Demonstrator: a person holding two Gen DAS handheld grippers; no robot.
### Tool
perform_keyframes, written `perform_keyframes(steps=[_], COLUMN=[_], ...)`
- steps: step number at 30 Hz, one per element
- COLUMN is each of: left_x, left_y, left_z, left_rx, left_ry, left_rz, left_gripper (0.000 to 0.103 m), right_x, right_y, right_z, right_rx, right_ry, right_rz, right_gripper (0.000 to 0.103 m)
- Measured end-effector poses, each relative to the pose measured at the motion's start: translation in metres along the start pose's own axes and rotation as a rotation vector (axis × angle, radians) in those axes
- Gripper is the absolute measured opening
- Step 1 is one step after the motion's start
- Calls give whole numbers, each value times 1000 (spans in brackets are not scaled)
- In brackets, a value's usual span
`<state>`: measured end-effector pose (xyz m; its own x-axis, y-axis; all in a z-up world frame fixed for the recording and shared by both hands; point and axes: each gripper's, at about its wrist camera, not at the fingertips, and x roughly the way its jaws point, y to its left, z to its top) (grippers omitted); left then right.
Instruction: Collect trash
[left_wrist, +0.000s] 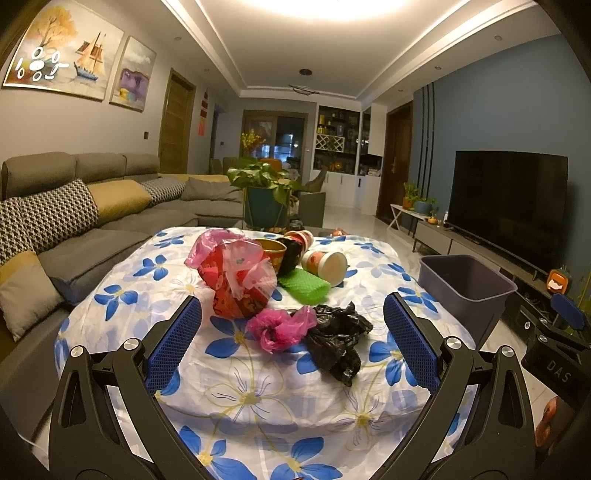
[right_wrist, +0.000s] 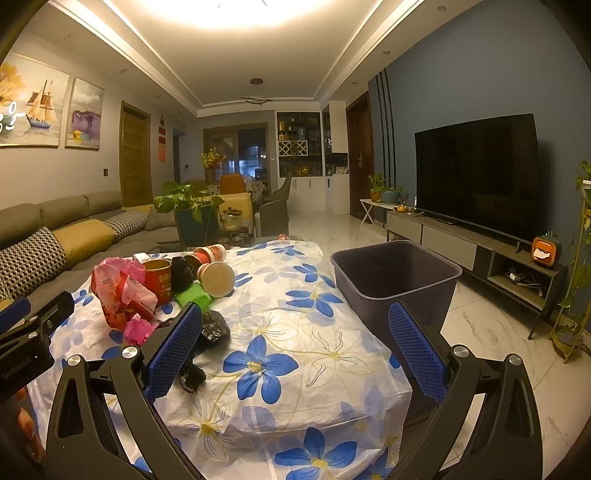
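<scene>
Floral-clothed surface (left_wrist: 258, 398) holds piled trash bags (left_wrist: 334, 341); both my tongs (left_wrist: 291, 343) (right_wrist: 295, 347) gape empty, bin (right_wrist: 395, 275) waiting alongside.

A wide lit panel in the ceiling (left_wrist: 295, 7) gives a warm light over the living room. On the grey left wall hang two paintings (left_wrist: 62, 51), one with a sailing ship. Below them stands a long grey sofa (left_wrist: 110, 206) with yellow and checked cushions. The right wall (right_wrist: 480, 74) is blue, and a large dark television (right_wrist: 476, 177) stands on a low grey cabinet (right_wrist: 476, 254). The floor (right_wrist: 491, 332) is pale marble tile. A green plant in a blue pot (left_wrist: 264, 195) stands in the middle of the room. At the far end are white cupboards with dark shelves (left_wrist: 338, 147) and a dark glass door (left_wrist: 277, 136).
</scene>
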<state>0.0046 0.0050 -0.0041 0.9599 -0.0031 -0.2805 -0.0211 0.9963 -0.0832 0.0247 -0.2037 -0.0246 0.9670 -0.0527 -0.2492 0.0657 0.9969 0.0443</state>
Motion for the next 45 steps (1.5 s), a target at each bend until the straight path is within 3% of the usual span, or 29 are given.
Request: perform_keyframes(steps=[15, 18, 19, 31, 36, 42, 45], left_x=[27, 37, 40, 60, 66, 75, 82], left_y=[27, 35, 38, 65, 73, 76, 72], left_z=[-18, -23, -25, -36, -40, -44, -48], left_rx=[-15, -26, -31, -64, -71, -72, -72], left_ry=[1, 10, 12, -11, -15, -4, 14], left_rz=[26, 37, 38, 81, 81, 53, 30], left_gripper=[96, 95, 94, 93, 93, 89, 85], right_x=[35, 49, 54, 112, 135, 149, 151], right_y=[22, 33, 37, 87, 100, 109, 111], right_z=[-14, -21, -24, -62, -72, -84, -87], right_rx=[0, -13, -20, -40, -62, -99, -99], right_ry=[25, 51, 58, 185, 221, 243, 241], right_rz=[121, 150, 157, 329, 318, 347, 363], right_gripper=[97, 86, 77, 48, 41, 12, 9])
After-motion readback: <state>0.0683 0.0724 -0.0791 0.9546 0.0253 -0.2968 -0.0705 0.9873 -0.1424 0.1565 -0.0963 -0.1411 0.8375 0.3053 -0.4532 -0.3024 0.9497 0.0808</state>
